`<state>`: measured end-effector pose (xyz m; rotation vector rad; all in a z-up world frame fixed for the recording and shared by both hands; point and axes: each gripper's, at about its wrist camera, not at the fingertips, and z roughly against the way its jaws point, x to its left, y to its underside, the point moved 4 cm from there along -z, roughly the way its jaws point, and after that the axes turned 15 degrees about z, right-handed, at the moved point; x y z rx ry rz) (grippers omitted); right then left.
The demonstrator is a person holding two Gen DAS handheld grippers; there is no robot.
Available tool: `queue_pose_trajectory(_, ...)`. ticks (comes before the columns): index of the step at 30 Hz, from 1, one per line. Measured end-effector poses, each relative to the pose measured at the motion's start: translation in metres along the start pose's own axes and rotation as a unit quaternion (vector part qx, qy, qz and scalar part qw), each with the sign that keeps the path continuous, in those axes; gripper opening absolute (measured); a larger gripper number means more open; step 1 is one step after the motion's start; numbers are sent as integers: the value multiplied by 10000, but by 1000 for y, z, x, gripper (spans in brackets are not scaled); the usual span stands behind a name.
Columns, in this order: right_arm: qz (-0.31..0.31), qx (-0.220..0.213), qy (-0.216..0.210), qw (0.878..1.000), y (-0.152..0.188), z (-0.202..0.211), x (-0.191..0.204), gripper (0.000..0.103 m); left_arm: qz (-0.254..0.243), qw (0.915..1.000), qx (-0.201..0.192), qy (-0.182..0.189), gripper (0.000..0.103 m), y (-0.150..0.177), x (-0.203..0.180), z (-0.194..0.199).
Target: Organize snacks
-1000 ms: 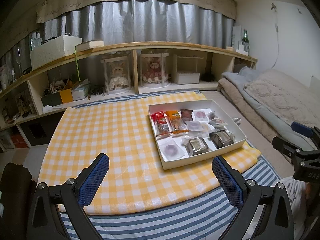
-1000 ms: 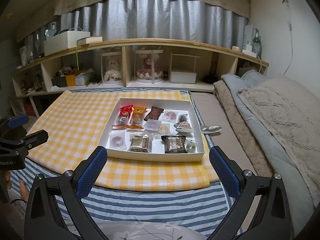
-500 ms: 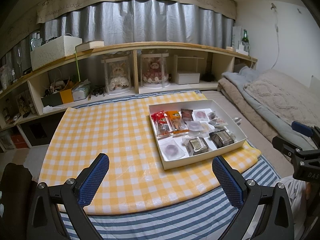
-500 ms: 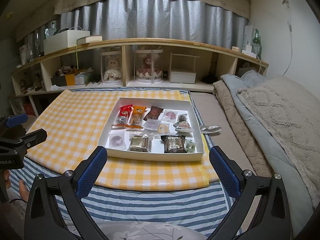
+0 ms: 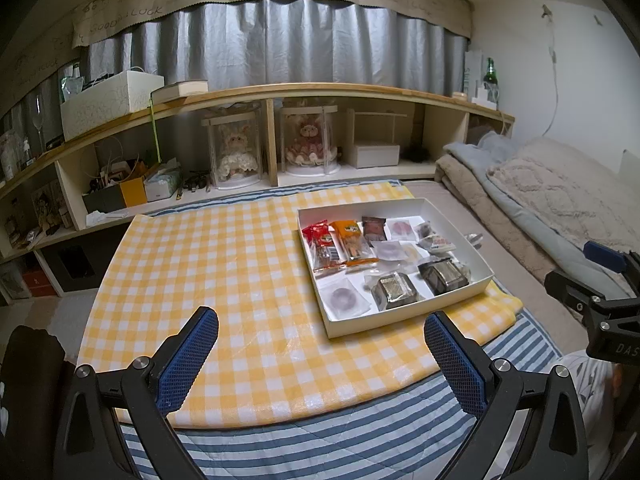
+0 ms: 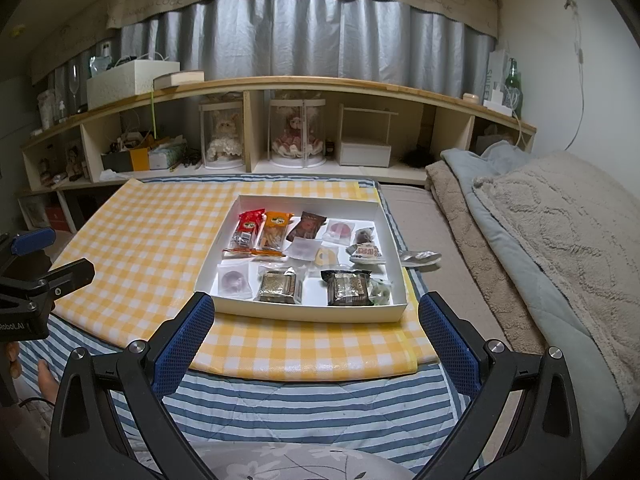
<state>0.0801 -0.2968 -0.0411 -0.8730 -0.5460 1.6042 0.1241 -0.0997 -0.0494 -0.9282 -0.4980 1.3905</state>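
A shallow white box lies on a table with a yellow checked cloth. It holds several wrapped snacks: a red packet, an orange packet, a brown packet and two dark foil-wrapped ones. A silvery wrapper lies outside the box on its right. My left gripper is open and empty, held back over the table's near edge. My right gripper is open and empty, just before the box's near wall.
A low wooden shelf runs behind the table with two doll cases, boxes and a green bottle. Folded blankets lie on the right. A striped quilt hangs below the cloth. My knee shows at the bottom.
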Motion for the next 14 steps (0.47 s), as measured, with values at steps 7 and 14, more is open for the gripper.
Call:
queue_pose_trajectory(7, 3, -3, 0, 10000, 0, 0, 0, 103, -1, 10000, -22, -24, 103, 1, 2, -1)
queue_pose_trajectory(14, 5, -6, -2, 10000, 0, 0, 0, 103, 7, 10000, -42, -46, 103, 3, 2, 0)
